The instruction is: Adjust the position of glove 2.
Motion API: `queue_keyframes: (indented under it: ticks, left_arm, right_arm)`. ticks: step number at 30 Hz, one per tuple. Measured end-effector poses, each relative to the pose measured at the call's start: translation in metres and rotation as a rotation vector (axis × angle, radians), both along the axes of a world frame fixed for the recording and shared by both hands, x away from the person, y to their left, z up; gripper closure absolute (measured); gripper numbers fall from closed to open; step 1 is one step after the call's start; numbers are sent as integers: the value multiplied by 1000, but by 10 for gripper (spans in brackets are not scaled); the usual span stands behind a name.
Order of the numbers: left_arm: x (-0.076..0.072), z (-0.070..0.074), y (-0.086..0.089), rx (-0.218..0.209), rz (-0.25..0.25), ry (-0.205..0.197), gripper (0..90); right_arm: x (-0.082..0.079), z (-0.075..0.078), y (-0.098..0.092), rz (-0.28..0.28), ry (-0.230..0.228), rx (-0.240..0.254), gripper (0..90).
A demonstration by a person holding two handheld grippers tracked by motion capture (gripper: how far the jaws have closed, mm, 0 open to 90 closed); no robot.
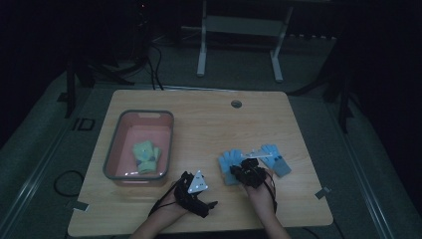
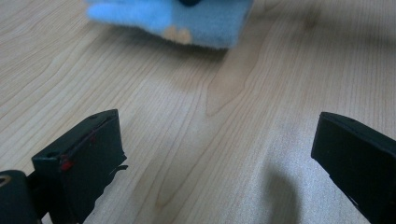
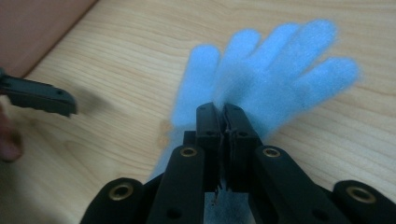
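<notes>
Two light blue gloves lie on the wooden table (image 1: 199,124). My right gripper (image 1: 249,172) sits over the nearer blue glove (image 1: 230,162), beside the other blue glove (image 1: 276,157). In the right gripper view its jaws (image 3: 223,109) are pressed together on a fold of that glove's palm (image 3: 275,74), whose fingers spread away from me. My left gripper (image 1: 199,196) rests near the table's front edge, pointing at the glove. Its jaws (image 2: 215,158) stand wide apart over bare wood, with the glove's cuff (image 2: 205,23) beyond them.
A pink bin (image 1: 114,154) at the left holds a green glove (image 1: 146,155). Its wall (image 3: 37,28) shows close to my right gripper, as does one jaw of the left gripper (image 3: 42,98). A round grommet (image 1: 236,103) sits near the table's far edge.
</notes>
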State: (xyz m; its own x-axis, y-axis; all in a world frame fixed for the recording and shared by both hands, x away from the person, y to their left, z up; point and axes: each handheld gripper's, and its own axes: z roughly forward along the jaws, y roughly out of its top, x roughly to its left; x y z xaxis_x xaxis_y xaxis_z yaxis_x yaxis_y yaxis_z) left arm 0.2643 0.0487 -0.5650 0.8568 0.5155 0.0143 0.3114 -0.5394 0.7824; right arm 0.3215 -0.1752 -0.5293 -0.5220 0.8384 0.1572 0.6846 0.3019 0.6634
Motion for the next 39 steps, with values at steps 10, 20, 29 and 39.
queue_keyframes:
  ticks: [10,20,29,39]
  left_arm:
    - [0,-1,0,-2,2,-1,26]
    - [0,0,0,-3,-2,1,26]
    - [0,-1,0,-3,-6,0,26]
    - [1,-1,0,-5,-7,0,26]
  right_arm:
    - [3,-13,-7,-26,23,1,678]
    - [7,3,-34,60,-75,-36,643]
    - [24,26,-100,167,-173,-53,681]
    - [48,21,-149,166,-139,-121,650]
